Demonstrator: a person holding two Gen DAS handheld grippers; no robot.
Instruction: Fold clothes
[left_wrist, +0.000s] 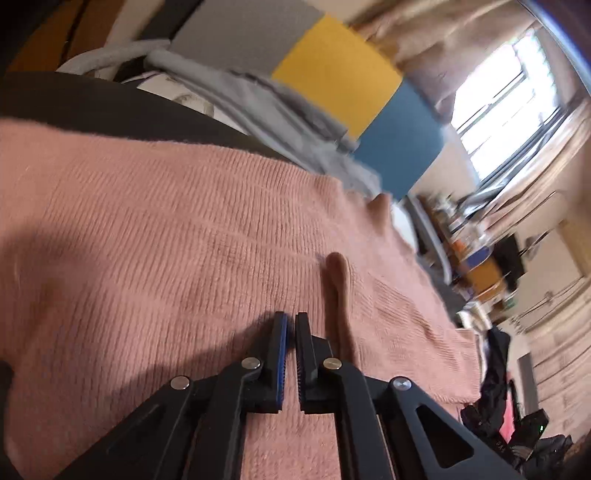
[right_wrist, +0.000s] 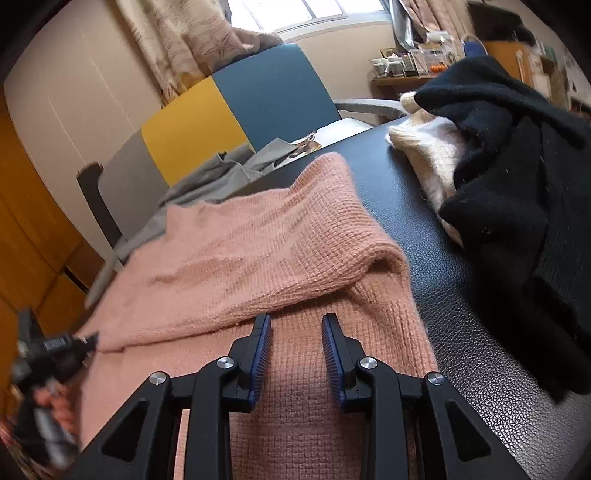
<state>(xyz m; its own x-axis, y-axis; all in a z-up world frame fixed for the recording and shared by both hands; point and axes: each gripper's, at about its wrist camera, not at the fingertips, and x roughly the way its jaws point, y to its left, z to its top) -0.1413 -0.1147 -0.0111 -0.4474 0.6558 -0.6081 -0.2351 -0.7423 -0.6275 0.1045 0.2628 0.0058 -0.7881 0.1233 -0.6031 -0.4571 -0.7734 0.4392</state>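
Observation:
A pink knit sweater (right_wrist: 258, 240) lies on the black padded table (right_wrist: 472, 332), its upper layer folded over the lower one. In the right wrist view my left gripper (right_wrist: 90, 338) sits at the far left, tips pinched on the edge of that folded layer. Its own view shows its jaws nearly touching at the left gripper (left_wrist: 291, 325), low over the sweater (left_wrist: 166, 229), with a raised wrinkle (left_wrist: 338, 291) just to the right. My right gripper (right_wrist: 295, 325) hovers over the sweater's lower layer, jaws apart with nothing pressed between them.
A pile of black (right_wrist: 517, 192) and cream (right_wrist: 432, 155) garments lies on the table at the right. Grey cloth (right_wrist: 207, 181) lies behind the sweater. A chair back in grey, yellow and blue (right_wrist: 229, 110) stands at the far edge, and a cluttered shelf (right_wrist: 413, 62) beyond.

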